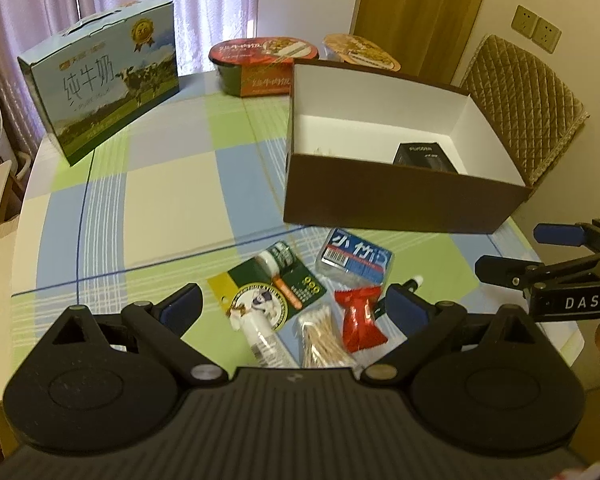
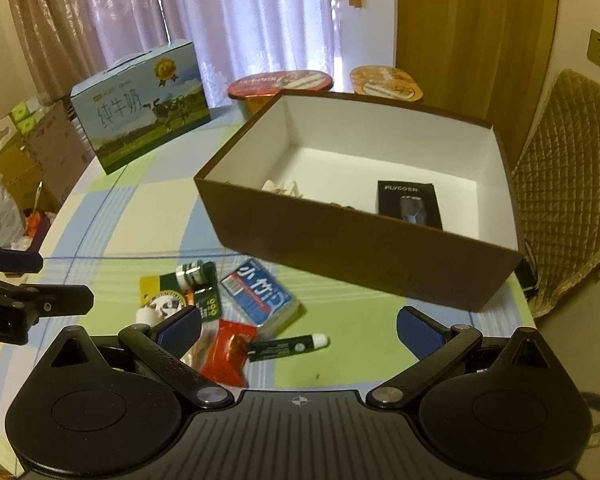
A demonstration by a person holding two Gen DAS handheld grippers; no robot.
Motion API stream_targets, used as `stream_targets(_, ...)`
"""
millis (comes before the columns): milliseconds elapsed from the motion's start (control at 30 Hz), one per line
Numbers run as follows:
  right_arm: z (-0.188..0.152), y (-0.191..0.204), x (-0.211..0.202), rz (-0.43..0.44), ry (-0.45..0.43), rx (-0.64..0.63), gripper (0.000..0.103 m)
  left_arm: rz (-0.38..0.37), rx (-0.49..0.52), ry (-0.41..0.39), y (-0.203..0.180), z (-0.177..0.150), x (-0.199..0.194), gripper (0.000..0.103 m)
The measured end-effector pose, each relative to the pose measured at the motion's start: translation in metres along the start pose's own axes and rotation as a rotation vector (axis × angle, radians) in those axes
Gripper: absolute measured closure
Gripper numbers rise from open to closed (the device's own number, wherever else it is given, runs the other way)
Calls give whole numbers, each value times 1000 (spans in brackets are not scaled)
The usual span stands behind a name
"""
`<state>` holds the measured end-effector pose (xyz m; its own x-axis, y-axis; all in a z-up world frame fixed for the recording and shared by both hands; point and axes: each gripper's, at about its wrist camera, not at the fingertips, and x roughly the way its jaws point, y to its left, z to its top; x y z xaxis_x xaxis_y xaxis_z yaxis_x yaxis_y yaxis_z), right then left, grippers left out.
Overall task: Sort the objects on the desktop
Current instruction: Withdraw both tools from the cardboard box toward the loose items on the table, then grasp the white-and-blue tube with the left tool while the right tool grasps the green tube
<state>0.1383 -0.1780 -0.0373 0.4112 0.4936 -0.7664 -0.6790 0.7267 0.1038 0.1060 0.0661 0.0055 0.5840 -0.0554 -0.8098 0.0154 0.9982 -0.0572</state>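
Note:
A brown open box [image 1: 400, 204] [image 2: 340, 248] stands on the checked table and holds a black shaver pack [image 1: 424, 156] [image 2: 410, 204] and some pale scraps. In front of it lie a blue tissue pack [image 1: 354, 260] [image 2: 260, 294], a green carded glue pack [image 1: 268, 292] [image 2: 180, 292], a red snack packet [image 1: 360, 318] [image 2: 228, 354], a bag of cotton swabs [image 1: 320, 338] and a small green tube [image 2: 286, 347]. My left gripper [image 1: 294, 312] is open just above these items. My right gripper [image 2: 298, 330] is open, over the tube and the red packet.
A milk carton box [image 1: 104, 80] [image 2: 144, 108] stands at the back left. Two instant-food bowls [image 1: 264, 66] [image 2: 280, 84] sit behind the brown box. A quilted chair [image 1: 520, 108] [image 2: 568, 184] stands at the right. The table edge curves on the left.

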Motion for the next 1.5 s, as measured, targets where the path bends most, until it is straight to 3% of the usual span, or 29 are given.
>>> stream_targets(533,-38,7,17,30,72,7,2,7,-46,89,15,-44,13,7)
stream_targets(800,-51,6,28,40,101,3,2,8,-70,141,20,-63,26,13)
stream_targets(1167,-57,-9,51,32,147,32,2,9,-116,177,26,-69,48,18)
stream_targets(1267,-57,-16,58,28,161,50,2,8,-127,189,26,-69,56,25)
stream_targets(1500,-53,-29,71,15,182,65,2,7,-164,205,30,-62,83,29)
